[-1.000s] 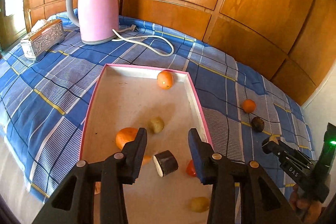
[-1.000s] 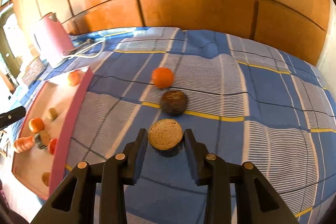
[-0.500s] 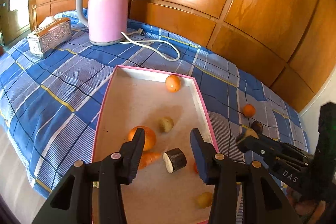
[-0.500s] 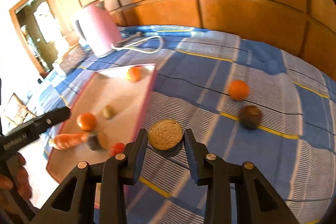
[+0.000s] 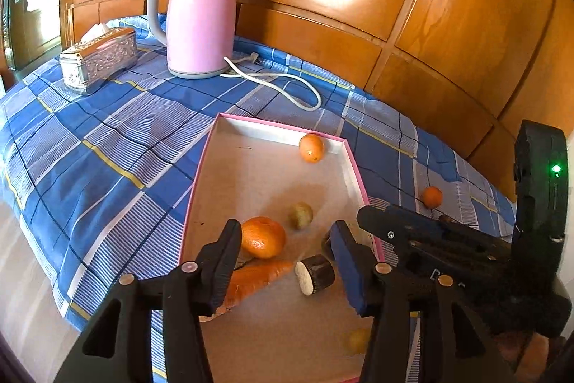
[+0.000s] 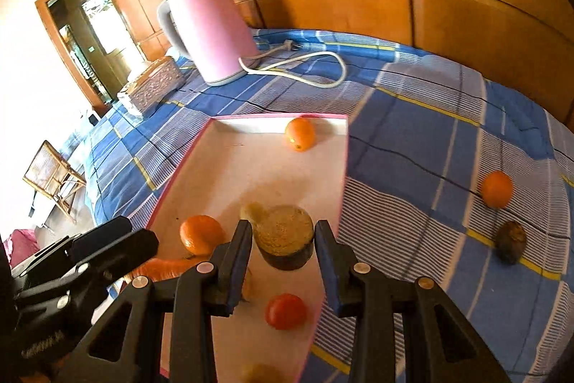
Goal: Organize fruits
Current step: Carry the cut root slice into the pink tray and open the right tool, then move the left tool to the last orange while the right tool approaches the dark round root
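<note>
A pink-rimmed white tray (image 5: 280, 128) on the checked cloth holds two oranges (image 5: 263, 237), a carrot (image 5: 258, 277), a dark cut fruit piece (image 5: 315, 275), a small pale fruit (image 5: 300, 215) and a red tomato (image 6: 286, 311). My left gripper (image 5: 285, 270) hovers over the tray's near end; its jaws are opening with nothing gripped. My right gripper (image 6: 283, 250) is shut on a round brown cut fruit (image 6: 285, 236) and holds it above the tray's right side. An orange (image 6: 497, 189) and a dark fruit (image 6: 511, 241) lie on the cloth to the right.
A pink kettle (image 5: 201, 20) with a white cord (image 5: 287, 85) and a silver tissue box (image 5: 98, 58) stand behind the tray by the wooden wall. The table's edge drops off at the left, with a wicker chair (image 6: 53, 174) beyond it.
My right gripper has carried the cut fruit leftward from the cloth to above the tray. My left gripper's jaws have widened, and the right gripper now reaches in beside them.
</note>
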Demonstrator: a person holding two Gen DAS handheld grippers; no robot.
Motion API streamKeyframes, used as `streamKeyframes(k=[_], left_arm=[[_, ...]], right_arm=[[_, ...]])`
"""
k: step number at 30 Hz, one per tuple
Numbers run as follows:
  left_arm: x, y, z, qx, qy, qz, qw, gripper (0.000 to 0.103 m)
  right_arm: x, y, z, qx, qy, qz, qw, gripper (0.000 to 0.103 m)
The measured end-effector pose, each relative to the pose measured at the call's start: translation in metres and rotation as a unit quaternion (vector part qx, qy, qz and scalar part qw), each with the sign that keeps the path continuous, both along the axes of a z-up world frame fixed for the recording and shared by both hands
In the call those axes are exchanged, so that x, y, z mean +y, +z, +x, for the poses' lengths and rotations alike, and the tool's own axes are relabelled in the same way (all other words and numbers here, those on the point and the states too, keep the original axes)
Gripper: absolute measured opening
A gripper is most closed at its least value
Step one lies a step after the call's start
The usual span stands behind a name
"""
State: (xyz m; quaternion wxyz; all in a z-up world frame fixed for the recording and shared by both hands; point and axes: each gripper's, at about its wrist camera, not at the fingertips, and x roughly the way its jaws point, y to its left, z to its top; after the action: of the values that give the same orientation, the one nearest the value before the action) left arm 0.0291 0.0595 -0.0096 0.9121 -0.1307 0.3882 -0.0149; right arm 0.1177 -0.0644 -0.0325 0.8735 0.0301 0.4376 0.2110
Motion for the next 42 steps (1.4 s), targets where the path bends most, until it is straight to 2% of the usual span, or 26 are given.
streamKeyframes(k=[9,19,27,36,42], left_arm=[[-0.003,-0.003,0.000,0.004,-0.003,0.007,1.0000,0.053],[-0.025,-0.001,-0.001,0.002,-0.032,0.024,0.9992,0.053],[-0.047,-0.001,0.000,0.003,-0.061,0.037,0.9974,0.053],[-0.075,-0.007,0.005,0.016,-0.100,0.039,0.9941,0.054],[-0.092,-0.006,0.010,0.012,-0.124,0.044,0.9913,0.054]], right_arm=[[-0.010,-0.005,-0.021,-0.009,-0.018,-0.012,1.000,0.039],[-0.079,-0.010,-0.036,0.001,-0.117,0.009,0.993,0.039],[-0.132,-0.020,-0.049,0.000,-0.181,0.002,0.983,0.039],[-0.181,-0.033,-0.056,0.010,-0.237,0.004,0.971,0.039],[-0.187,-0.037,-0.042,0.011,-0.239,-0.006,0.971,0.040]])
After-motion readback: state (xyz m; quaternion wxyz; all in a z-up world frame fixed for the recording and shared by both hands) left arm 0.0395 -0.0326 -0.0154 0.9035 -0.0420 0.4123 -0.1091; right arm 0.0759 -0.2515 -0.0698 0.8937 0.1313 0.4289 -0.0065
